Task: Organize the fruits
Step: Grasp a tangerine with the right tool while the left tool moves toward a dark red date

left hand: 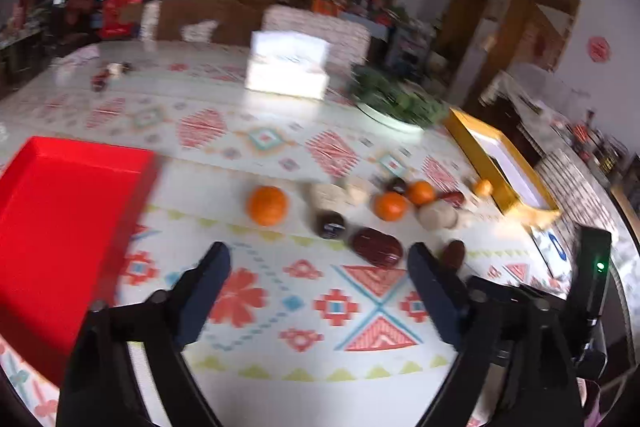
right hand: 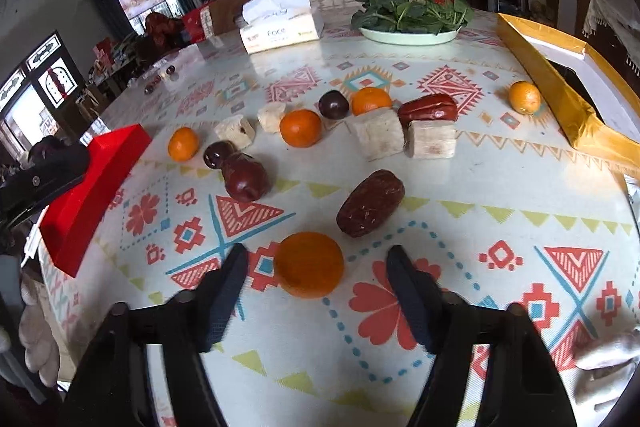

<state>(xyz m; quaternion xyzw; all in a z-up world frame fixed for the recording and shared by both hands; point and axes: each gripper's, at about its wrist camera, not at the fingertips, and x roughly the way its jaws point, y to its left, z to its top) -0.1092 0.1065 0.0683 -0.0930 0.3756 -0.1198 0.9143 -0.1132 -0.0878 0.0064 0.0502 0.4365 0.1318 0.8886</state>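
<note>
Item: mandarin point(right hand: 309, 264), lying on the bench point(right hand: 500, 187) between the spread fingers of the right hand-held gripper point(right hand: 316, 259), not yet grasped. Left hand-held gripper point(left hand: 320, 259): released, empty. Recommended: fingers to be centred about the fruit and closed gently.

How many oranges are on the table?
5 in the right wrist view: one between the right gripper's fingers, one near the red box, two mid-table, one beside the gold box.

Orange tangerines point(right hand: 300, 127) and dark red dates point(right hand: 370, 203) lie on a geometric red-and-teal patterned tablecloth point(right hand: 460, 235).
</note>
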